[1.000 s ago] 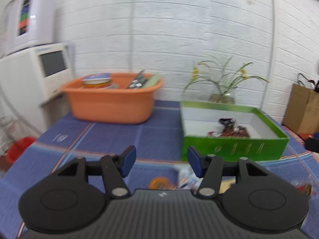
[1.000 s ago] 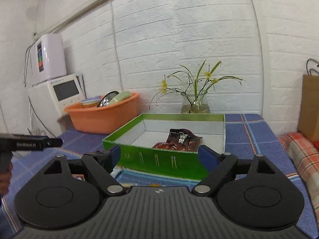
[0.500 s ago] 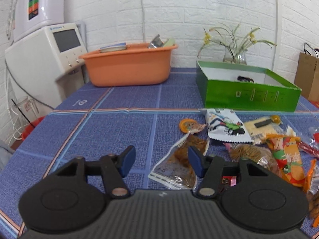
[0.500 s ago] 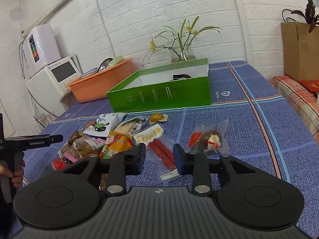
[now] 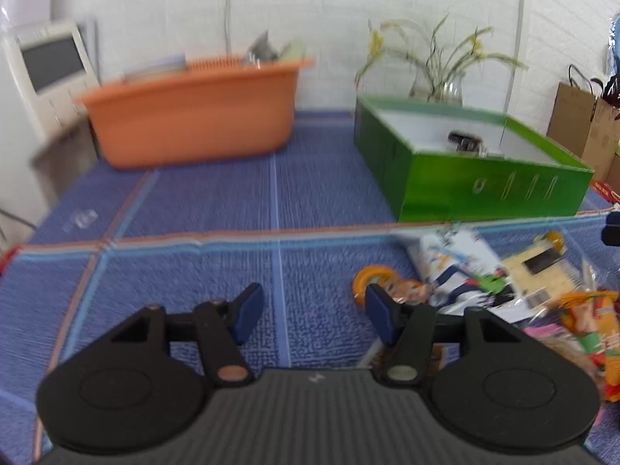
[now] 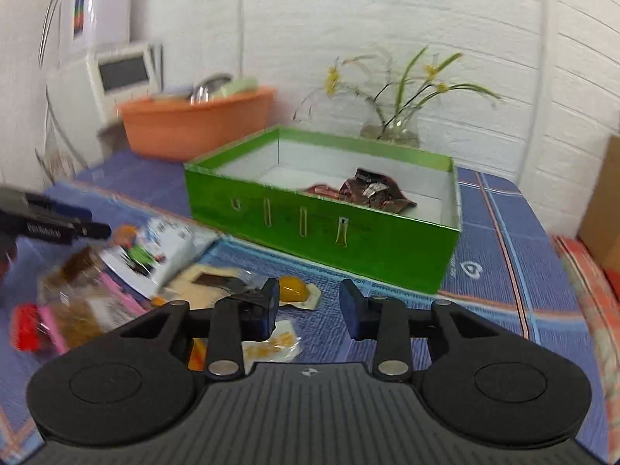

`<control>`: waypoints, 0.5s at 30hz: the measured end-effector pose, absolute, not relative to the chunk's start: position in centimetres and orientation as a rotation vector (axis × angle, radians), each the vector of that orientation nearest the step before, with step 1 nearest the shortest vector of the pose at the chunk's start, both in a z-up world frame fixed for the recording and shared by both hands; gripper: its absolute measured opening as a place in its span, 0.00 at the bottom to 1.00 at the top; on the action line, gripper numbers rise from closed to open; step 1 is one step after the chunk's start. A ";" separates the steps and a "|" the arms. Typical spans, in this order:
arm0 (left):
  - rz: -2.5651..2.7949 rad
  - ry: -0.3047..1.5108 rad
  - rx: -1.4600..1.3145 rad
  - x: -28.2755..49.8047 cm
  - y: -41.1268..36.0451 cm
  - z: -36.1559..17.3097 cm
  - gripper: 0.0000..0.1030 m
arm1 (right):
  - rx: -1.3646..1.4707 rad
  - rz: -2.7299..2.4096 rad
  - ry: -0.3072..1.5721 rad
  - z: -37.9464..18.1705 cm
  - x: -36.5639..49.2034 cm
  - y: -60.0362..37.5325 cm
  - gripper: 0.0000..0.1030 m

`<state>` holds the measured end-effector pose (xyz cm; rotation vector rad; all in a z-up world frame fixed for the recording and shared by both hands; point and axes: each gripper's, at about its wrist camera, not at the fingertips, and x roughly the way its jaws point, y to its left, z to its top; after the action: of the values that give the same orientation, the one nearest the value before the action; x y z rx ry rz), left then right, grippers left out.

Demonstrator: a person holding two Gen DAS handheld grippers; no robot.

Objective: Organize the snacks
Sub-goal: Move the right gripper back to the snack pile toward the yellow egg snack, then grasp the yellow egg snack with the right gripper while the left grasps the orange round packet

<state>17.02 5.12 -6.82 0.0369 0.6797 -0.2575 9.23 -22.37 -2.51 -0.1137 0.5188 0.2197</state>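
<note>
Both the left hand-held gripper point(image 5: 314, 312) and the right hand-held gripper point(image 6: 309, 308) hang open and empty over the loose plastic snack packets point(image 6: 162, 250) scattered near the green cardboard box point(image 6: 348, 228), so thin slippery film could slide out of a shallow pinch.

Both tools share one build. The left tongs point(image 5: 314, 312) have two black arms tipped with blue pads point(image 5: 248, 312), each arm pivoting on a round rivet, copper-toned on one side and silver on the other. Behind the rivets sit two black round discs flanking a ribbed dark-grey body with a small white mark at its front edge. The right tongs point(image 6: 309, 308) match, with silver rivets and small silver screw heads on the outer arms.
</note>
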 end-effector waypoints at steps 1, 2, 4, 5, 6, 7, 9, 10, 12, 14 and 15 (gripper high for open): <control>-0.251 0.645 0.029 17.1 5.4 -7.2 0.61 | -0.144 0.225 0.536 -3.0 10.1 -22.2 0.58; -0.245 0.655 0.024 17.3 5.7 -7.3 0.61 | -0.176 0.245 0.563 -3.5 10.9 -22.0 0.58; -0.302 0.667 0.002 16.9 5.9 -7.2 0.61 | -0.223 0.284 0.605 -4.3 11.9 -21.8 0.59; -0.333 0.676 -0.004 16.6 5.8 -7.1 0.61 | -0.243 0.293 0.610 -4.5 12.1 -21.7 0.60; -0.374 0.684 -0.005 16.3 5.8 -7.1 0.62 | -0.263 0.305 0.614 -4.8 12.2 -21.6 0.64; -0.413 0.689 -0.010 16.0 5.7 -7.0 0.62 | -0.278 0.318 0.612 -4.9 12.3 -21.5 0.68; -0.474 0.692 -0.018 15.8 5.2 -6.9 0.62 | -0.302 0.341 0.591 -4.9 12.5 -21.3 0.83; -0.488 0.687 -0.017 15.9 4.9 -6.9 0.63 | -0.312 0.346 0.586 -4.9 12.7 -21.2 0.91; -0.490 0.695 -0.008 16.3 4.3 -7.0 0.63 | -0.329 0.359 0.587 -4.8 13.3 -21.0 0.94; -0.492 0.694 0.009 16.5 3.8 -7.0 0.63 | -0.334 0.386 0.593 -4.7 13.9 -20.9 0.94; -0.504 0.696 0.010 16.7 3.7 -6.9 0.63 | -0.340 0.397 0.591 -4.7 14.0 -20.8 0.94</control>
<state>16.67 3.67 -6.94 0.0104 0.6964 -0.5037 13.99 -20.81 -4.66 -0.3401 0.5908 0.3972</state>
